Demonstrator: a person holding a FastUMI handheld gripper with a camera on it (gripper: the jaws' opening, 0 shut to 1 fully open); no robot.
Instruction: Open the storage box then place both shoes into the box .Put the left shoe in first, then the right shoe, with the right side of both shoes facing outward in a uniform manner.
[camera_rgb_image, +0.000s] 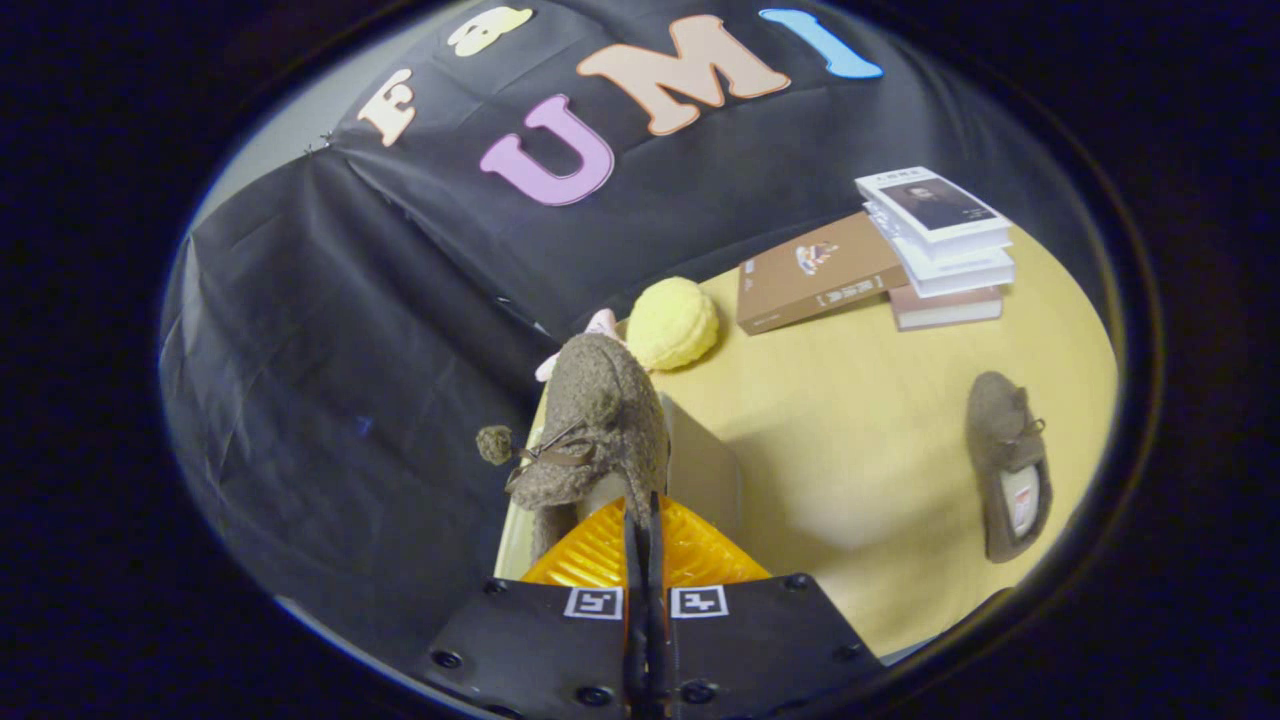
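Note:
My gripper (640, 520) is shut on the rear rim of a brown fuzzy shoe (600, 420), whose toe points away from me. A pom-pom lace (495, 444) hangs off its left side. The shoe is held above the near left corner of the yellow table (860, 470), right over a pale storage box (705, 470). One grey panel and a light edge of the box show beside the shoe; its inside is hidden. The second brown shoe (1010, 465) lies flat on the table well off to the right, opening up.
A yellow plush ball (672, 322) and a bit of something pink (603, 322) sit just beyond the held shoe. Farther back right lie a brown book (815, 272) and a stack of books (940, 245). Black cloth wall lies to the left and behind.

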